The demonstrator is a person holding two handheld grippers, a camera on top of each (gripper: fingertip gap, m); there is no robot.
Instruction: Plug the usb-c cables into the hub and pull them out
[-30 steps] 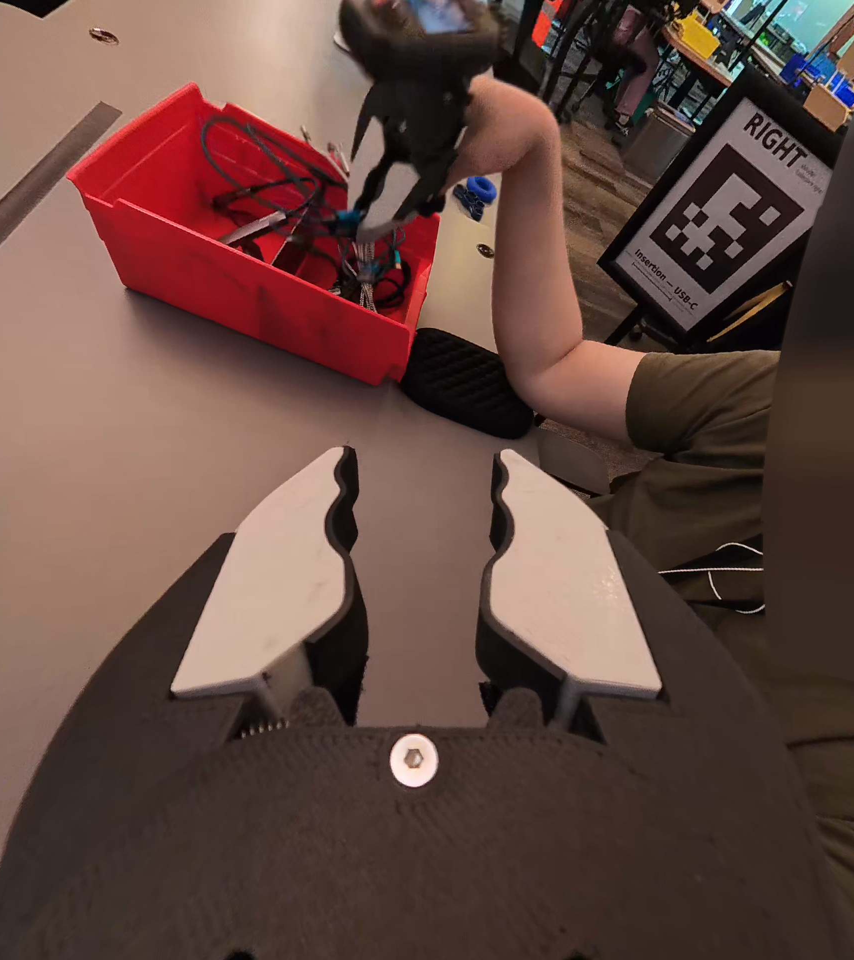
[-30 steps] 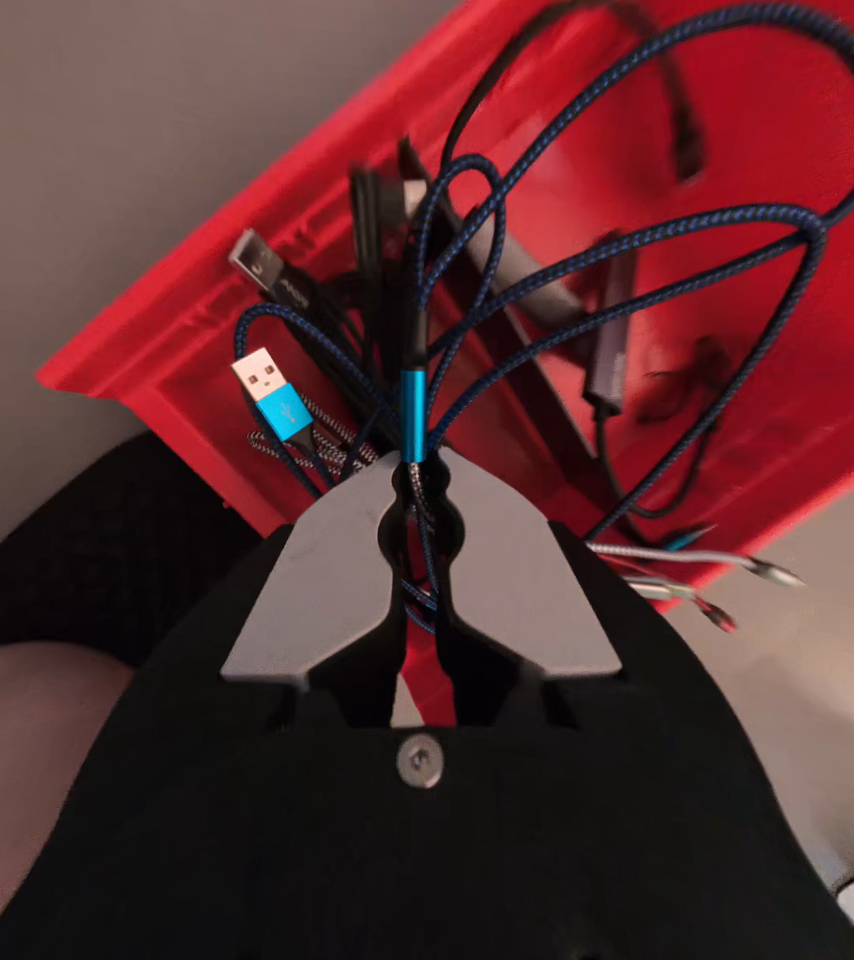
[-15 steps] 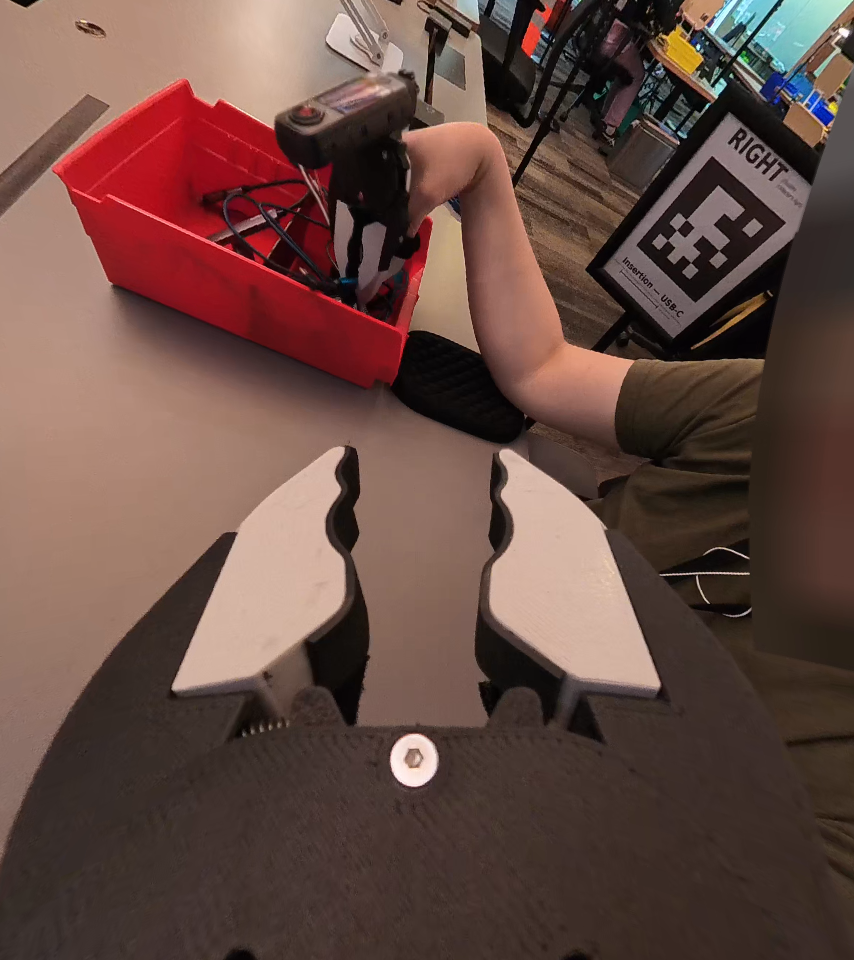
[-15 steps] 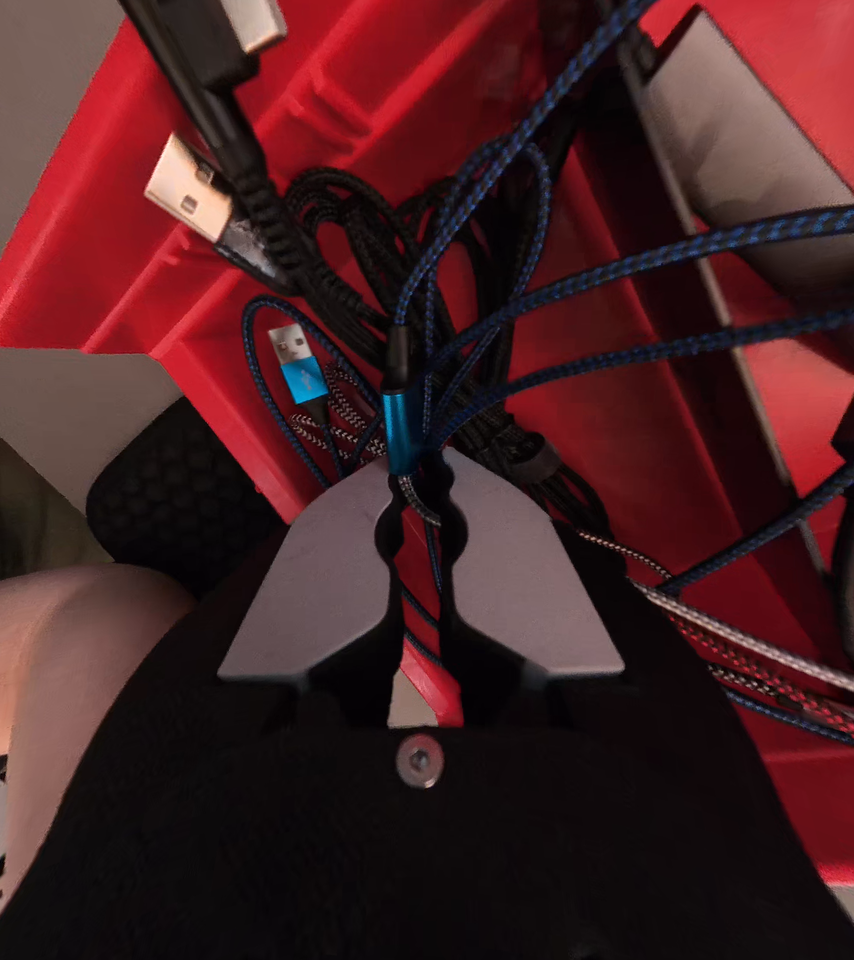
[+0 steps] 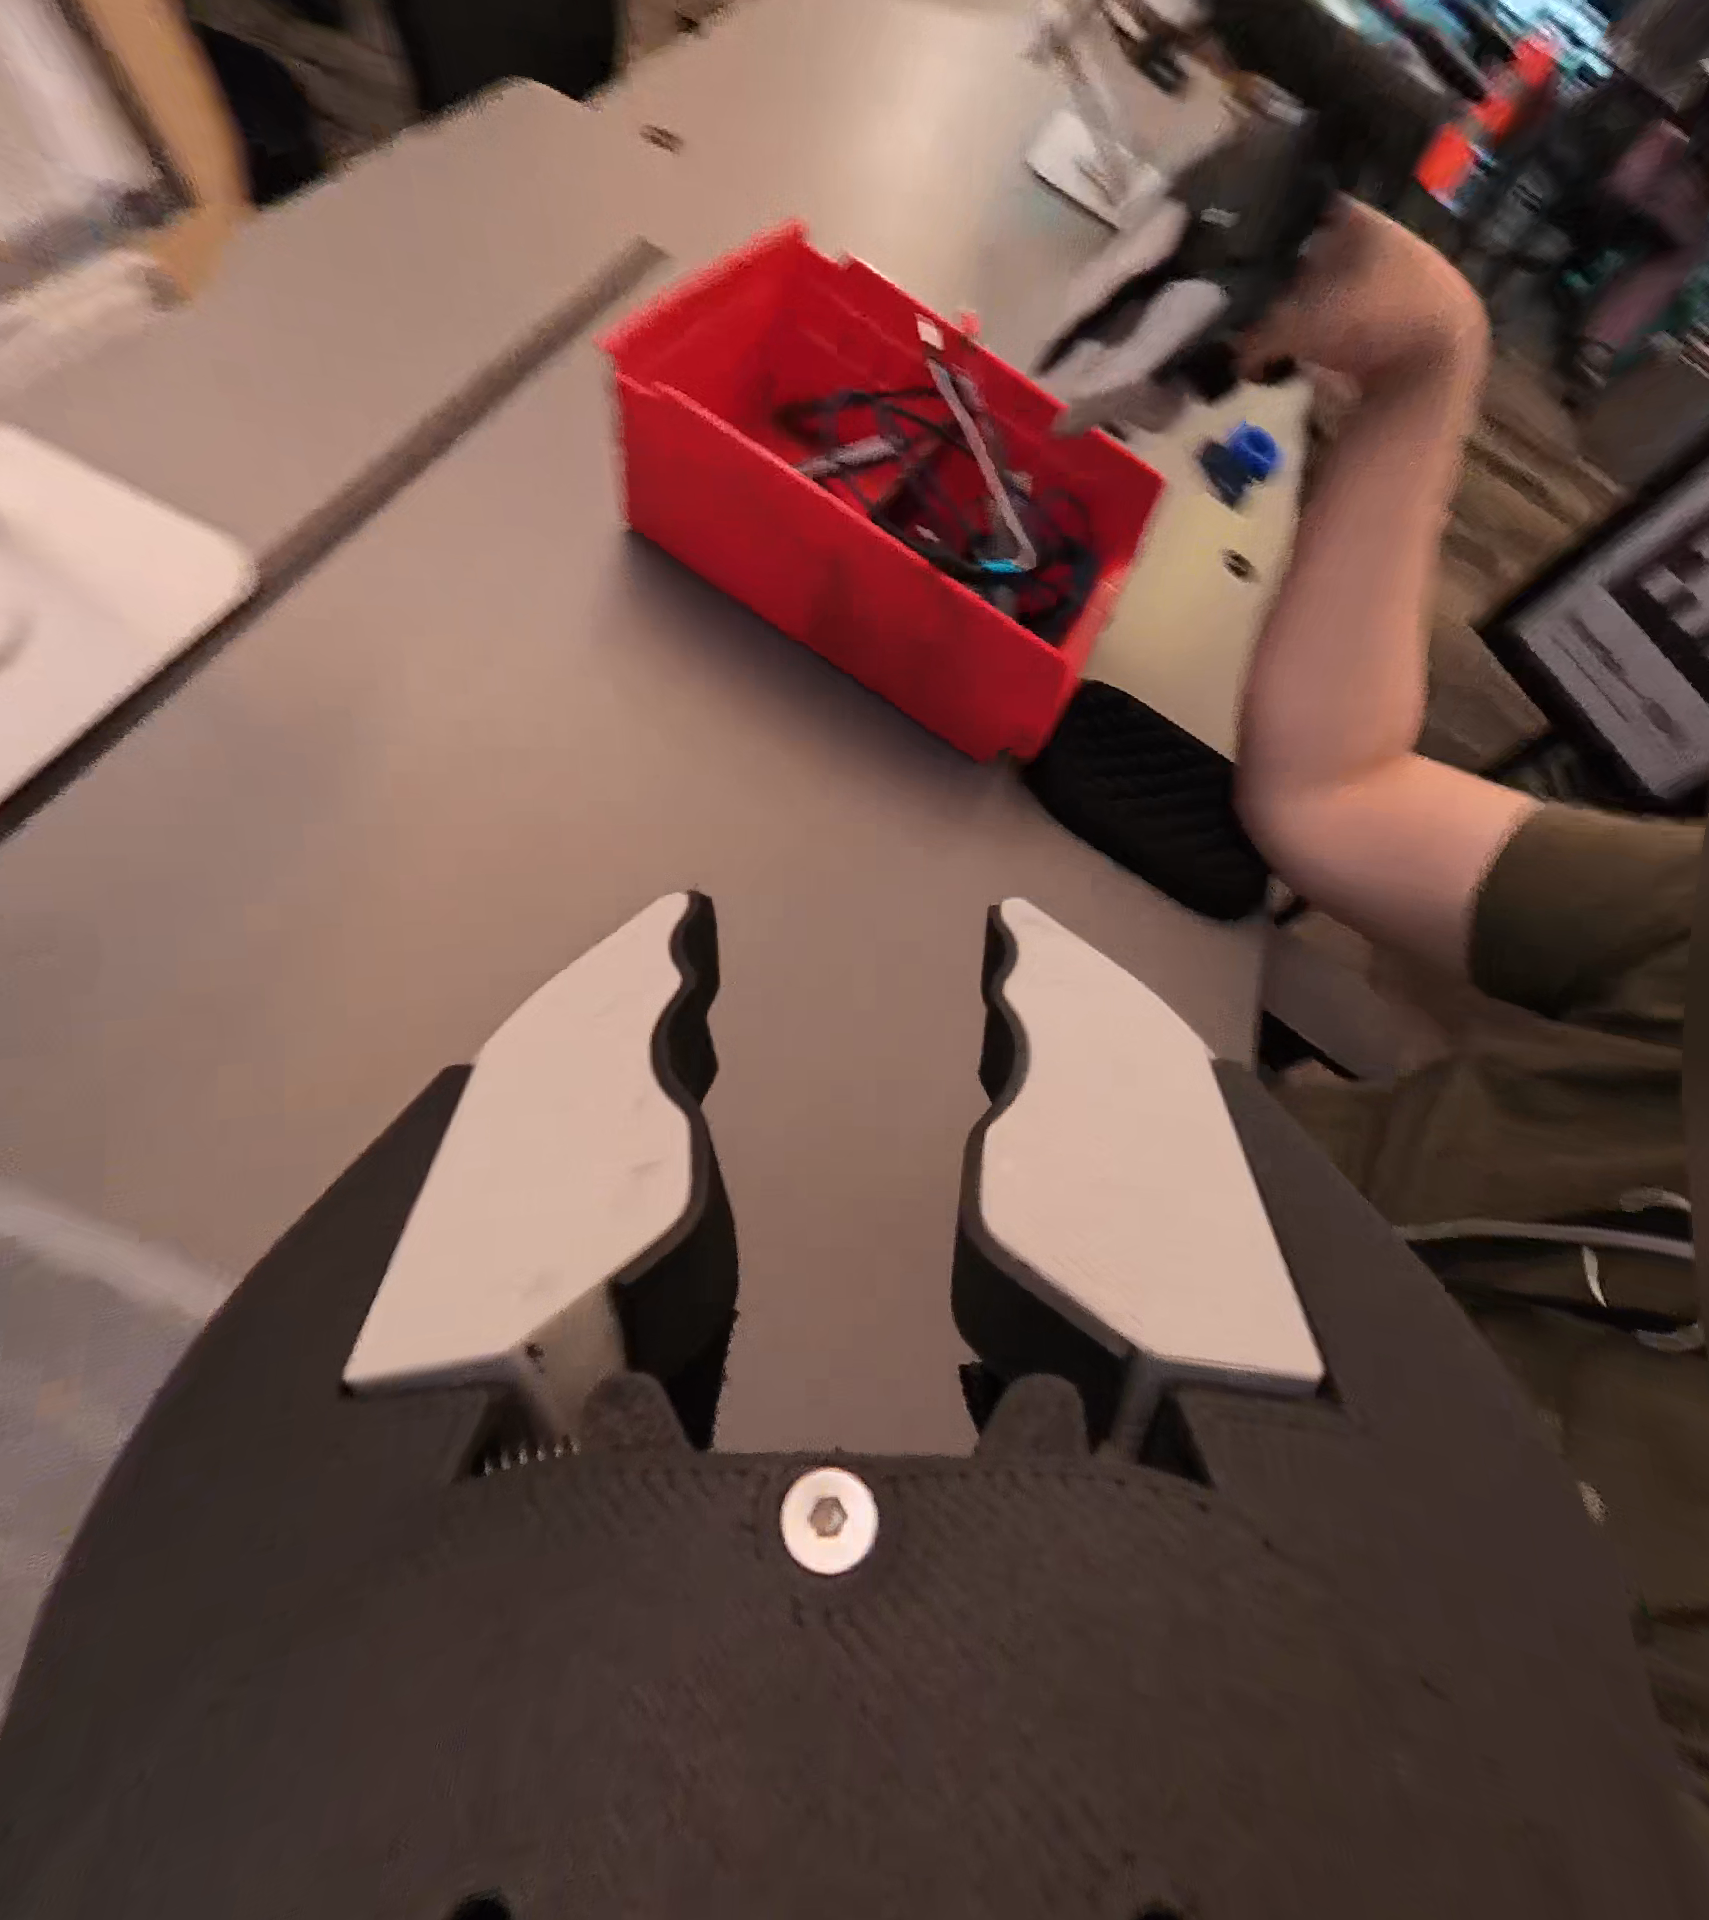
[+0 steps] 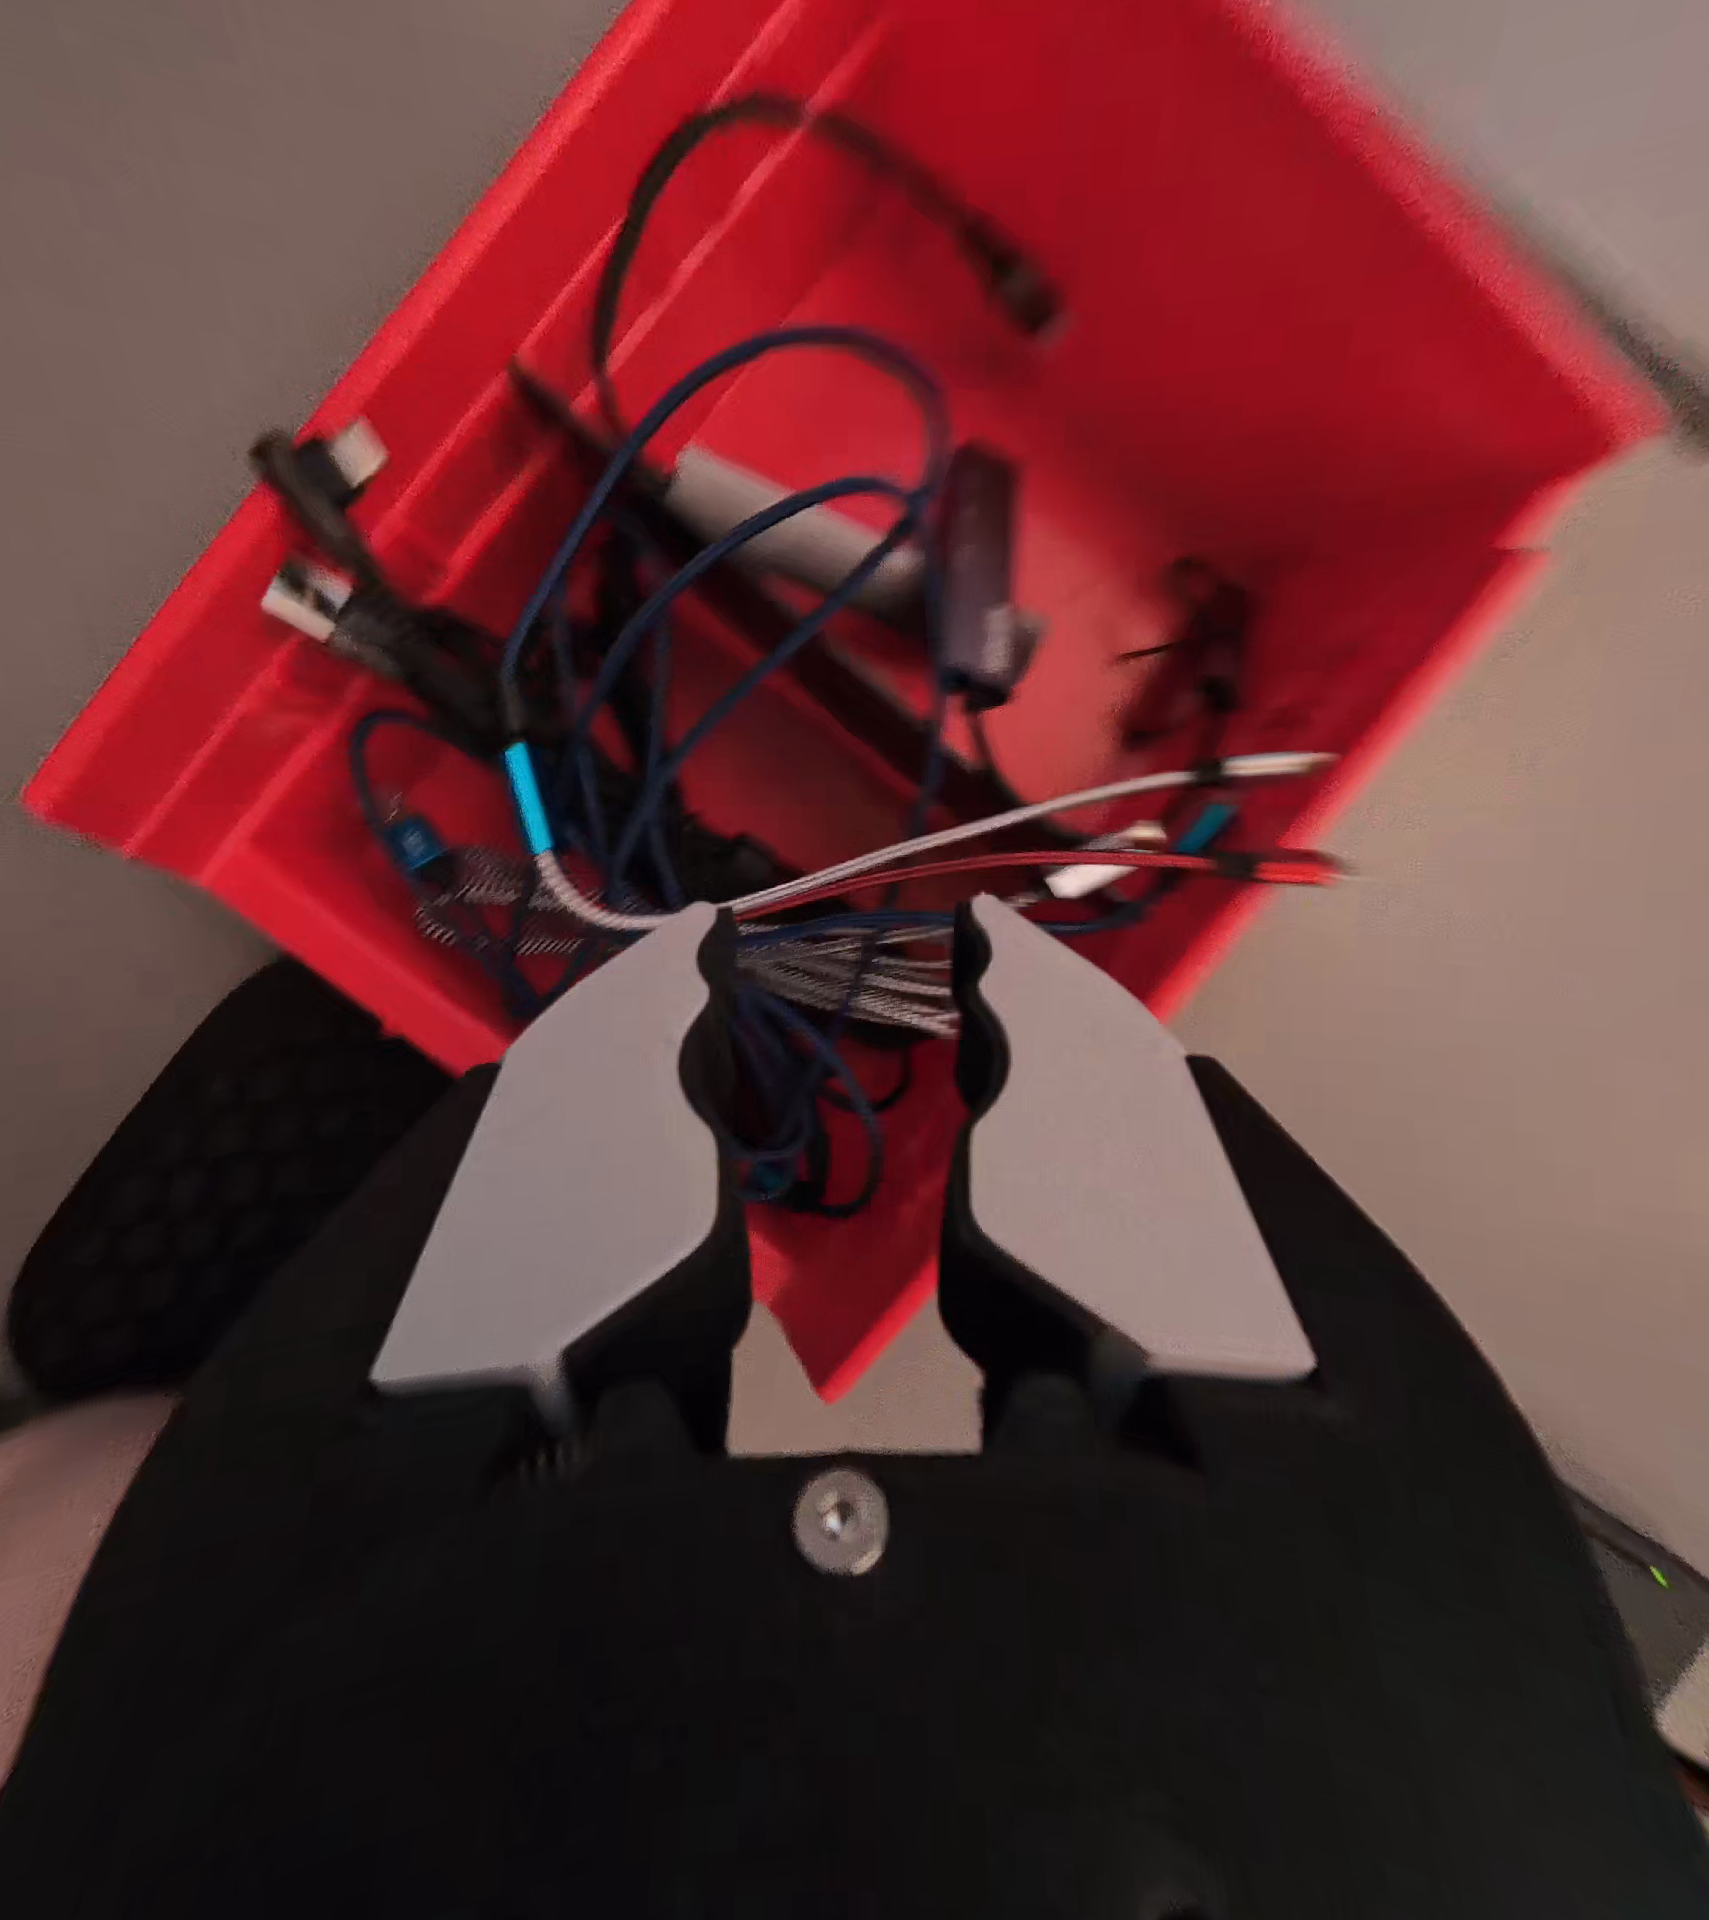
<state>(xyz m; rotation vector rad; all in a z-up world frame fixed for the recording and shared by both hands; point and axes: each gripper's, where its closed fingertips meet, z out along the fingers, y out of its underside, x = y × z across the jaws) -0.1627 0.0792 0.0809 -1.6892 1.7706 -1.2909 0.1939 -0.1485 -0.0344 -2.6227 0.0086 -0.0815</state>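
Observation:
A red bin [image 5: 829, 582] on the grey table [image 5: 414, 831] holds a tangle of usb cables [image 5: 933, 488] and a grey hub [image 6: 777, 525]. My left gripper [image 5: 850, 914] is open and empty, low over the bare table, well short of the bin. My right gripper [image 6: 839, 925] is open above the bin's near corner [image 6: 829, 1340]. Blue, silver and red braided cables [image 6: 829, 977] show in the gap between its pads, and neither pad presses on them. A cable with a light blue plug [image 6: 528, 800] lies in the bin to the left. The right gripper also shows in the left wrist view [image 5: 1130, 353], blurred, above the bin's right side.
A black padded rest [image 5: 1141, 800] lies against the bin's near corner and also shows in the right wrist view [image 6: 206, 1174]. A person's arm [image 5: 1349, 520] reaches over it. A white stand base [image 5: 29, 623] sits at the left. A small blue object [image 5: 1242, 457] lies beyond the bin.
My right gripper was shut on the blue-plug cable bundle, lowered it into the bin, then opened and let it go. My left gripper's view has swung; its jaws stayed open.

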